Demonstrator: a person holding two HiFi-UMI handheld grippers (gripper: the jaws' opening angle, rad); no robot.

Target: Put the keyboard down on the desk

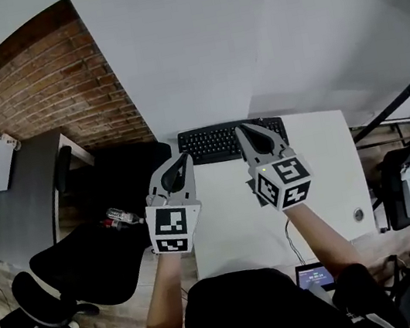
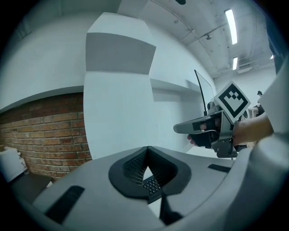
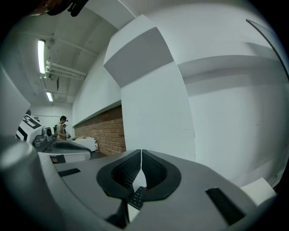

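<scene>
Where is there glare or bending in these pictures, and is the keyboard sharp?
Head view: heavy fisheye bows the wall edges; the keyboard is sharp on the evenly lit desk. Left gripper view: ceiling lights glare top right, rim dark. Right gripper view: a lamp blows out upper left, rim dark.

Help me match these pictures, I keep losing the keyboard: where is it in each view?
Head view: keyboard, just above centre.
Left gripper view: low centre, a sliver under the jaws.
Right gripper view: low centre, likewise.
Shared landmark: the brick wall.
</scene>
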